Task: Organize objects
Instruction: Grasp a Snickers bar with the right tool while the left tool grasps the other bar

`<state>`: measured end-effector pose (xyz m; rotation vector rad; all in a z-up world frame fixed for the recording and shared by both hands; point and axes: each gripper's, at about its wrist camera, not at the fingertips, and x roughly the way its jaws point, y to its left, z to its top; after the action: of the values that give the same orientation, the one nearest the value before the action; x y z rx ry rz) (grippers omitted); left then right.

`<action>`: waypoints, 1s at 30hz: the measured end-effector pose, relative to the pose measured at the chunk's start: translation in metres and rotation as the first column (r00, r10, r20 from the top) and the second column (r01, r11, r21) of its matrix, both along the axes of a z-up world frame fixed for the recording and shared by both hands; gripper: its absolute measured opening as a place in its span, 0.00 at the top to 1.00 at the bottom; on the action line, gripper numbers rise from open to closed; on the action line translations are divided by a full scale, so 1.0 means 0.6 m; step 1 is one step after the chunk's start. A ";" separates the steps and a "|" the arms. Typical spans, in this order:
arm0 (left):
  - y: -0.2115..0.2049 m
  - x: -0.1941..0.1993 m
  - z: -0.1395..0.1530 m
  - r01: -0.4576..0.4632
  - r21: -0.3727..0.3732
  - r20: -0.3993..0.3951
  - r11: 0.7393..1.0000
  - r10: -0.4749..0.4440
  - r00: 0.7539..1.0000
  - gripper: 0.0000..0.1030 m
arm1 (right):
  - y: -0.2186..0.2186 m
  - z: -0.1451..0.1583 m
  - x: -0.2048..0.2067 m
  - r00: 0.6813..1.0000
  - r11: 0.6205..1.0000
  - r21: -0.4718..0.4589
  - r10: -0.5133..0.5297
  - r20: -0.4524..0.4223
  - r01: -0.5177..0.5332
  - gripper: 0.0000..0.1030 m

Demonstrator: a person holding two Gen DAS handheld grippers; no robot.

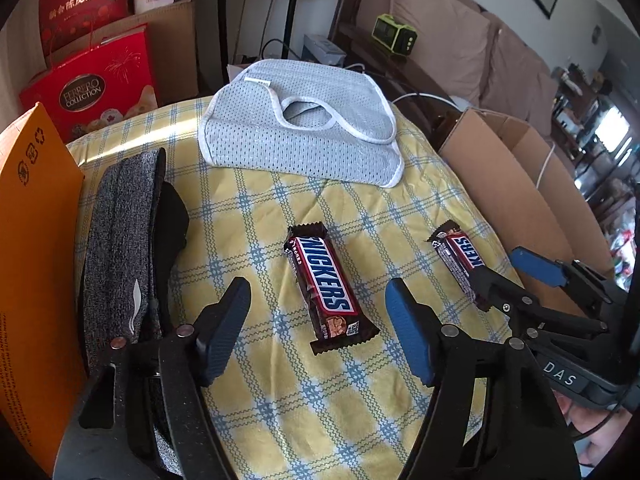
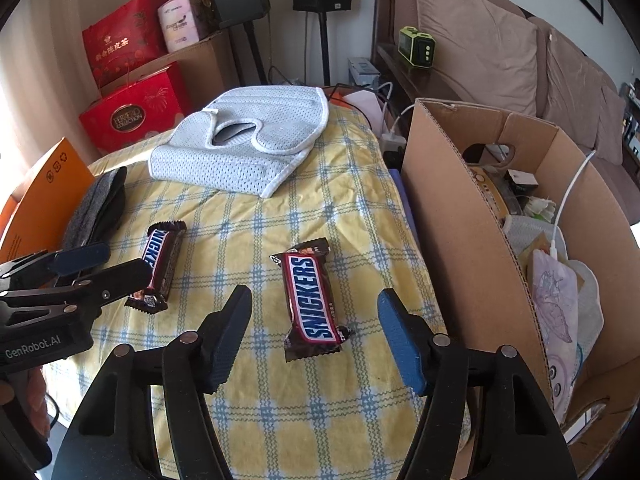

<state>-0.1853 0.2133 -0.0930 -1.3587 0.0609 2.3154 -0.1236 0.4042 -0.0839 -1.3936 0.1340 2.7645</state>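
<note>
1. The step in hand looks like a double pick-up: each gripper hangs over its own chocolate bar on the yellow checked cloth, and nothing is lifted yet.
2. The left gripper has its fingers apart, one on each side of the left chocolate bar; the pads do not touch the wrapper, so it grasps nothing.
3. The right gripper is likewise released, its fingers straddling the right chocolate bar with clear gaps on both sides.
4. Both bars lie flat on the cloth, well apart from each other, near the front edge. The grey mesh bib lies farther back, and a dark folded cloth rests at the left edge.
5. The open cardboard box, already holding odds and ends, stands just beside the table on the right; it is probably where the bars belong.
6. Next, each gripper likely needs to come lower, keep its bar centred, and close across the narrow width without crushing it.
7. The slippery wrappers may slide if a pad lands first on one side.
</note>
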 end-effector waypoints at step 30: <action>-0.029 0.017 0.035 -0.018 0.065 -0.016 0.998 0.019 1.000 0.72 | -0.068 0.033 0.004 0.997 0.996 -0.040 0.073 -0.028 -0.075 0.73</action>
<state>-0.1751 0.1956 -0.0721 -1.3141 -0.0212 2.3230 -0.1209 0.3636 -0.0643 -1.3992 0.1440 2.8571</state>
